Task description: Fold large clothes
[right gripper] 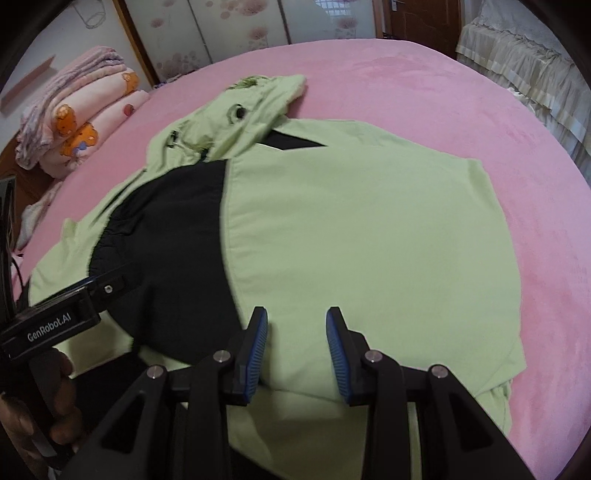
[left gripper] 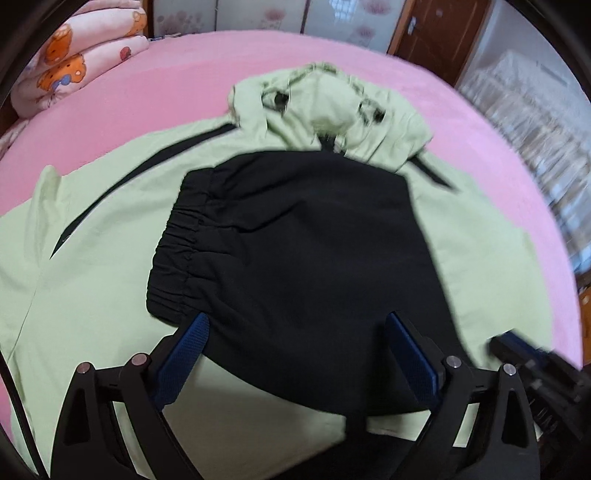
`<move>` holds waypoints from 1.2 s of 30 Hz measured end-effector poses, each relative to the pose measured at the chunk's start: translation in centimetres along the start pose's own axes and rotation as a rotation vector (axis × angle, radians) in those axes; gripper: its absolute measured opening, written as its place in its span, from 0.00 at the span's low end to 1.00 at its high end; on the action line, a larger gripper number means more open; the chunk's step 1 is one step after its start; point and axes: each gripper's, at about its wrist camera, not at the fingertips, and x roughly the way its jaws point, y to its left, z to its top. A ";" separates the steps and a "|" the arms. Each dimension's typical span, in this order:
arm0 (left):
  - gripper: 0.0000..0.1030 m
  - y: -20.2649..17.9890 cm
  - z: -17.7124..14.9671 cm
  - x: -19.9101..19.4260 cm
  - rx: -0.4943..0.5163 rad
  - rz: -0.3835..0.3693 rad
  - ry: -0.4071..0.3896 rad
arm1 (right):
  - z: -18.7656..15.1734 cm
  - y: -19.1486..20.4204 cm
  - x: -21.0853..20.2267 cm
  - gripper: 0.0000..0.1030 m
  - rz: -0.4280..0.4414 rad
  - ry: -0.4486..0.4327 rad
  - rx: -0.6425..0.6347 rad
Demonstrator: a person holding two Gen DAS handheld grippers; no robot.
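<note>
A light green hooded jacket [left gripper: 103,266] with black panels lies spread on the pink bed, hood [left gripper: 325,99] at the far end. Its black part with an elastic hem [left gripper: 295,251] is folded over the middle. My left gripper [left gripper: 297,325] is open and empty, hovering over the near edge of the black part. In the right wrist view the jacket [right gripper: 369,229] fills the middle, with the black part [right gripper: 173,236] to the left. My right gripper [right gripper: 297,317] is open and empty just above the green fabric. The left gripper's body [right gripper: 62,314] shows at the left there.
The pink bed cover [right gripper: 424,81] extends around the jacket. Folded patterned blankets [right gripper: 74,125] are stacked at the far left corner. A cream frilled cover [right gripper: 528,70] lies beyond the right edge. A brown door [left gripper: 439,33] and flowered panels stand behind the bed.
</note>
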 end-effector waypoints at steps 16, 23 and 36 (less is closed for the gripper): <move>0.92 -0.3 -0.3 0.7 0.068 0.019 0.023 | -1.4 -9.5 -1.5 0.35 -0.277 -0.032 0.089; 0.92 0.0 -1.0 -1.1 0.057 0.010 0.042 | -1.6 -7.6 -3.2 0.35 -0.284 -0.027 0.106; 0.92 0.4 -6.0 -11.9 0.125 0.063 -0.100 | -5.6 -0.8 -9.2 0.35 -0.200 -0.043 0.031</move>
